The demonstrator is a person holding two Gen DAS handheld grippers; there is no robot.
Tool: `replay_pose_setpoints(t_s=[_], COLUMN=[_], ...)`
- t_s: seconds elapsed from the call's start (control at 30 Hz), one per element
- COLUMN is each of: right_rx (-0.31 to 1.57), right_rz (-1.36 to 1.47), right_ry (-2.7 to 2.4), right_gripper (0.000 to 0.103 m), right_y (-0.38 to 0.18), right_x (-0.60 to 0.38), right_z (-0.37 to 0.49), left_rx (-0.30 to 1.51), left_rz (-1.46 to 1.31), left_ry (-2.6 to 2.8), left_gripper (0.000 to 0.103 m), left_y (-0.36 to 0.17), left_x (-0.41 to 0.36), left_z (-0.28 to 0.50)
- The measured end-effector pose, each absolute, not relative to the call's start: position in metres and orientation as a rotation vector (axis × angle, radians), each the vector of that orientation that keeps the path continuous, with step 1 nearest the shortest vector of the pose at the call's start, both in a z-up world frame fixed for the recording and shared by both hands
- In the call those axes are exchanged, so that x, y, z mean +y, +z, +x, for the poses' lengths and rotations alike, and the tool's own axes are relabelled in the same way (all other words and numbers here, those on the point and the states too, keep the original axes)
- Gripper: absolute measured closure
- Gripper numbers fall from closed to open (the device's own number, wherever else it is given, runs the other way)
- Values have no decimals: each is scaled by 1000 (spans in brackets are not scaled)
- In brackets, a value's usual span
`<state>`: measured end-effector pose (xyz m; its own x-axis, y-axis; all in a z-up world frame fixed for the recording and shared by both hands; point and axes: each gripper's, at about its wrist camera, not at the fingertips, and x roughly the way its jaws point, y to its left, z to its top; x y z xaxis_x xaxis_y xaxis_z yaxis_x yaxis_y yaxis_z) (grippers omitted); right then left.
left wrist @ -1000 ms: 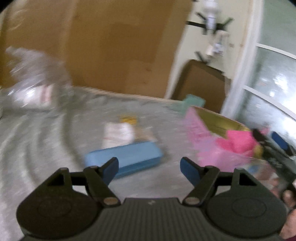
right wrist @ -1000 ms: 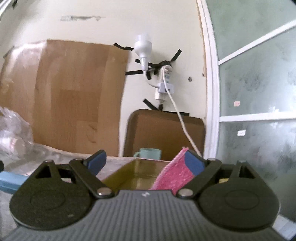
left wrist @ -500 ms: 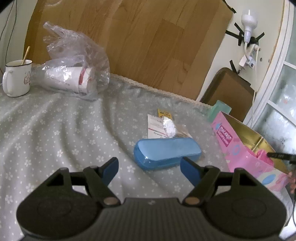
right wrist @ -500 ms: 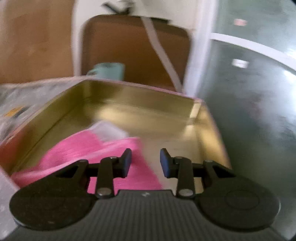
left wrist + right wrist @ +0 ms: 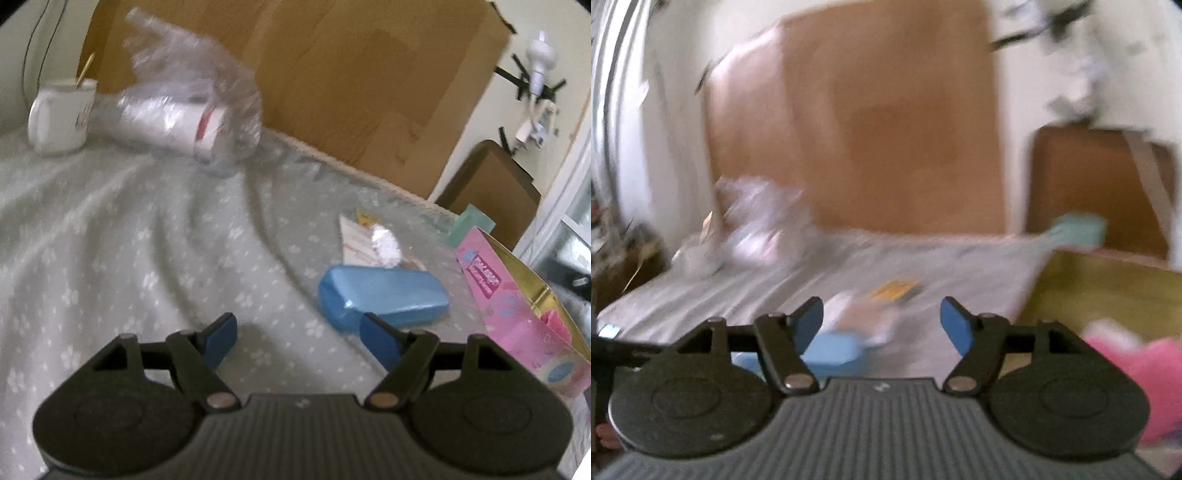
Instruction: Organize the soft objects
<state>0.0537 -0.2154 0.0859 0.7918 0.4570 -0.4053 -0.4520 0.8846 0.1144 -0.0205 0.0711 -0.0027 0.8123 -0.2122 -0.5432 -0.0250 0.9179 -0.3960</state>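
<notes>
A pink soft cloth lies inside a pink box with a gold lining, at the table's right; the cloth also shows in the left wrist view. My right gripper is open and empty, left of the box over the tablecloth. My left gripper is open and empty, just above the cloth-covered table, near a blue case. The case also shows blurred in the right wrist view. A small white fluffy wad lies on paper packets behind the case.
A white mug and a clear plastic bag holding paper cups stand at the far left. A mint cup is behind the box. Brown board leans on the wall behind. The grey flowered tablecloth is wrinkled.
My right gripper has opened, left the pink cloth in the box and swung left over the table. My left gripper has moved slightly left and lower; the view is blurred.
</notes>
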Motion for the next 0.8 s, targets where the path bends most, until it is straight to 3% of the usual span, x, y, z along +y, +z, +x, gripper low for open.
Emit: replay_pose_setpoints(t_s=[0.23, 0.27, 0.3, 0.33, 0.57, 0.6, 0.67, 0.73, 0.8], right_rx=[675, 719, 756, 774, 803, 785, 691, 592, 538], right_rz=[223, 265, 327, 384, 347, 302, 148, 10, -68], right_ry=[403, 403, 418, 440, 698, 729, 739, 710, 704], right_gripper=[32, 37, 48, 57, 56, 55, 43, 19, 19], right_y=[28, 21, 14, 12, 19, 18, 20, 21, 24], right_x=[-168, -169, -172, -177, -172, -169, -161, -152, -146], right_z=[135, 143, 145, 138, 38, 20, -13, -37, -44], left_rx=[576, 572, 570, 569, 574, 574, 578, 606, 626], left_rz=[-386, -376, -374, -376, -422, -420, -420, -426, -435], left_ry=[-133, -136, -136, -138, -156, -158, -164, -176, -179], left_gripper=[26, 26, 26, 26, 26, 26, 26, 26, 26], left_y=[-1, -1, 0, 0, -1, -1, -1, -2, -1], left_x=[68, 66, 64, 64, 71, 71, 71, 70, 68], left_z=[-26, -27, -27, -28, -26, -26, -26, -23, -23])
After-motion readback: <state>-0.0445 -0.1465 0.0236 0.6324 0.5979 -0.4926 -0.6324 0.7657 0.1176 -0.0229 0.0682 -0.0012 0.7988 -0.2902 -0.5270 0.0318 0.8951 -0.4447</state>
